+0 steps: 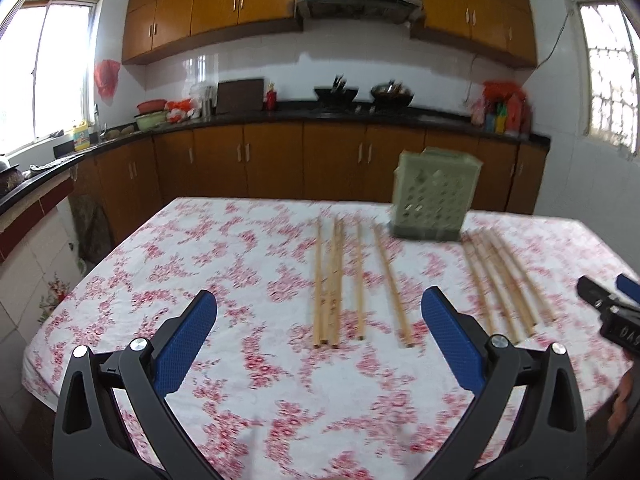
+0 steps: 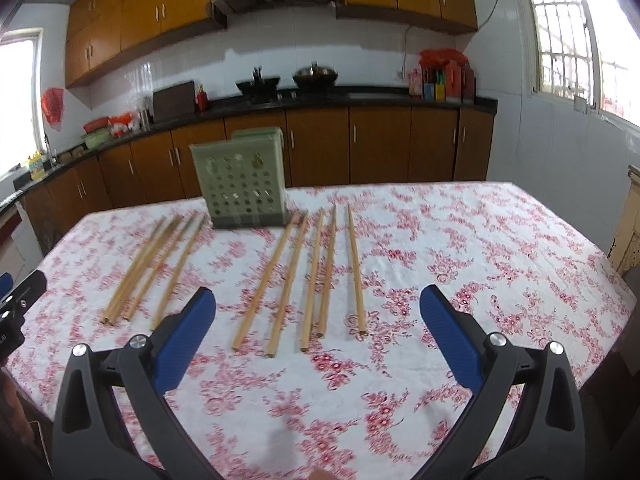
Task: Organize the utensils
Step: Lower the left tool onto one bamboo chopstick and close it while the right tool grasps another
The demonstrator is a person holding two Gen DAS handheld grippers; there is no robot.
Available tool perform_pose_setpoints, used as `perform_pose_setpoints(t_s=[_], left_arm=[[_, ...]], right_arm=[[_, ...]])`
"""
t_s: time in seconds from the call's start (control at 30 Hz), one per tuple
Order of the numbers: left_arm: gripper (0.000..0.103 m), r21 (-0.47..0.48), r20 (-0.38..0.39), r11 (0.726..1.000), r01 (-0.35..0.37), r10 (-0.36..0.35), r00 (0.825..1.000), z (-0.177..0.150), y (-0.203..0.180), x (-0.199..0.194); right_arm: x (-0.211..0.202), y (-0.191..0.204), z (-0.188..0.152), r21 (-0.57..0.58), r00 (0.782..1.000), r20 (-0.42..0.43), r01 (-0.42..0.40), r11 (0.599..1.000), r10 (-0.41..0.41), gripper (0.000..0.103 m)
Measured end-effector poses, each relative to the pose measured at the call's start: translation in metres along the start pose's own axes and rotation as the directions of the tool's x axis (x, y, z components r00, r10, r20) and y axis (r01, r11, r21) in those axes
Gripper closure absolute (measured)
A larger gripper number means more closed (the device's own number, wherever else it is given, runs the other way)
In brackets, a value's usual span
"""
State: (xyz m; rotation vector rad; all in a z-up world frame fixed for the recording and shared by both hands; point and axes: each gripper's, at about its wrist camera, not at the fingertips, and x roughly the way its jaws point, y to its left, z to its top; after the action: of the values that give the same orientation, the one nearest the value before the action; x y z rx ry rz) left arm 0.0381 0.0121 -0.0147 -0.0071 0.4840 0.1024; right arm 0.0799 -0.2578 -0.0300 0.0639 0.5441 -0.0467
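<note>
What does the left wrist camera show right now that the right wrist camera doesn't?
Only the left wrist view: the open left tongs up close, the right tongs entering at the right edge, and a window on the left wall above the sink.

Only the right wrist view: the open right tongs up close, the left tongs at the left edge, and the table's right end with a yellow piece of furniture beside it.

Both: the green perforated holder standing on the floral tablecloth, with a left chopstick group and a right chopstick group lying flat, none gripped.

L gripper (image 1: 319, 304) and R gripper (image 2: 318, 303) both hover w/ jaws wide apart, nothing held, side by side near front edge.
</note>
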Motion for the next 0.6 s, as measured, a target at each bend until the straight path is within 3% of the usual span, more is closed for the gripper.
perform_pose_setpoints(t_s=[0.13, 0.23, 0.33, 0.4, 0.57, 0.6], left_arm=[[0.002, 0.004, -0.108, 1.000, -0.028, 0.028, 0.994, 0.010, 0.011, 0.031], [0.002, -0.054, -0.197, 0.999, -0.006, -0.005, 0.980, 0.018, 0.026, 0.055], [0.002, -0.090, -0.281, 0.996, 0.004, -0.029, 0.959, 0.023, 0.036, 0.083], [0.002, -0.086, -0.309, 0.996, 0.019, -0.044, 0.950, 0.026, 0.039, 0.097], [0.003, -0.052, -0.349, 0.998, 0.039, -0.055, 0.935, 0.032, 0.039, 0.128], [0.010, -0.051, -0.358, 0.998, 0.042, -0.057, 0.932, 0.033, 0.040, 0.133]], right_arm=[[0.036, -0.012, 0.011, 0.029, 0.993, -0.112, 0.040, 0.999, -0.037, 0.004], [0.068, -0.024, 0.020, 0.070, 0.978, -0.204, 0.059, 0.996, -0.044, 0.018], [0.096, -0.033, 0.023, 0.103, 0.959, -0.281, 0.058, 0.993, -0.026, 0.038], [0.117, -0.038, 0.024, 0.123, 0.946, -0.323, 0.043, 0.991, -0.001, 0.051], [0.155, -0.042, 0.022, 0.153, 0.916, -0.400, 0.029, 0.988, 0.035, 0.073], [0.161, -0.042, 0.020, 0.150, 0.909, -0.416, 0.032, 0.988, 0.033, 0.076]])
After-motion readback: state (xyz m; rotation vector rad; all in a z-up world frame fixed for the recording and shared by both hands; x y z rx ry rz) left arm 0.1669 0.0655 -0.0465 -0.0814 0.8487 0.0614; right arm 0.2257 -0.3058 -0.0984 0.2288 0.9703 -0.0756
